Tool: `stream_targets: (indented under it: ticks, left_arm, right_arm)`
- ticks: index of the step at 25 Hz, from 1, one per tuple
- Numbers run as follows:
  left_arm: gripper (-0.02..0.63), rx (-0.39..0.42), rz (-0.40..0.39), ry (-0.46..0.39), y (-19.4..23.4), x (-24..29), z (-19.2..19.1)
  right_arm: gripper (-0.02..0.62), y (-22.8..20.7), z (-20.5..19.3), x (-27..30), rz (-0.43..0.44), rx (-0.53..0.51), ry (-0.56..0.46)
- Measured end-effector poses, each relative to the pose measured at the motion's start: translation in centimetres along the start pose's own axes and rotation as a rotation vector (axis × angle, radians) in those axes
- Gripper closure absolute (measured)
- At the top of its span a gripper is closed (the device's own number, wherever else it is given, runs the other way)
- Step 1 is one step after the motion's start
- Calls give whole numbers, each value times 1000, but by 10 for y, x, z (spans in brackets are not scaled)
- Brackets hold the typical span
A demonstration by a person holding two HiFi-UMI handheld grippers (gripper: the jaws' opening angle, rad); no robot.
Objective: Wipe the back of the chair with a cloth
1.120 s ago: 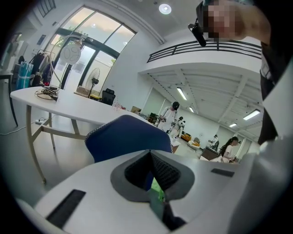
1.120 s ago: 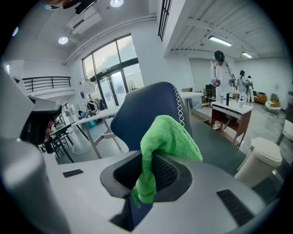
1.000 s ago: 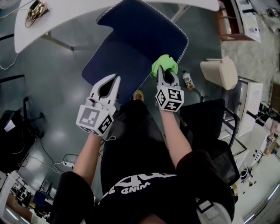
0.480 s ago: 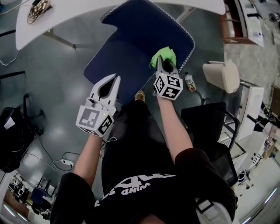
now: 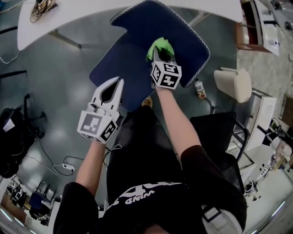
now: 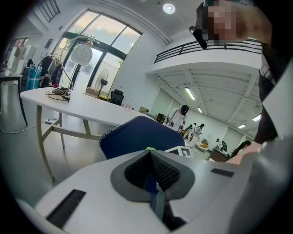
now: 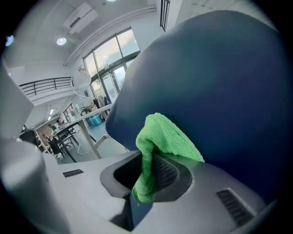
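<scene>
Nearest in the head view, the person's two forearms reach forward from a black shirt. The left gripper (image 5: 120, 81) hangs at about 7 o'clock of the cloth, over grey floor and off the lower left edge of the chair back. In the left gripper view its jaws are pressed together at the tips (image 6: 149, 151) with nothing between them, and the chair back (image 6: 137, 135) rises just beyond.

The right gripper (image 5: 162, 56) reaches farther, towards 12 o'clock. In its own view the right gripper (image 7: 146, 157) pinches a fold of the green cloth (image 7: 164, 133) between its pads, and the bunched free end stands up above the jaws. The cloth (image 5: 160, 46) lies against the navy chair back (image 5: 132, 36), near the middle of the upholstery and towards its upper half. In the right gripper view the chair back (image 7: 219, 82) fills most of the frame directly behind the cloth.

Beyond the chair, at 12 o'clock, runs a white table (image 5: 91, 6) with a tangle of cable (image 5: 40, 9) at its 10 o'clock end. On the floor at 3 o'clock of the chair stand a small bottle (image 5: 199, 89) and, farther right, a beige bin (image 5: 234, 85).
</scene>
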State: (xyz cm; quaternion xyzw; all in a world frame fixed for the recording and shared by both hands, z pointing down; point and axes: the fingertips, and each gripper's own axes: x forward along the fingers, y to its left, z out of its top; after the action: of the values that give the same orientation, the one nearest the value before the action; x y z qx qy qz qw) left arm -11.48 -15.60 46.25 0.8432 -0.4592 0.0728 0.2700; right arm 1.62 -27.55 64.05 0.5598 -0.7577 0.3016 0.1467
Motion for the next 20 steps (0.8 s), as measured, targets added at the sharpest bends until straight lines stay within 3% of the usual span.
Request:
stream_targets:
  ticks: [13,20]
  left_arm:
    - [607,-10,61,-2,31,-6,4]
    - [607,-28,71,11,39,-8,-6]
  right_arm:
    - [541,85,43,77,193,-91,-5]
    - [541,124,54,70,295,-132,-60]
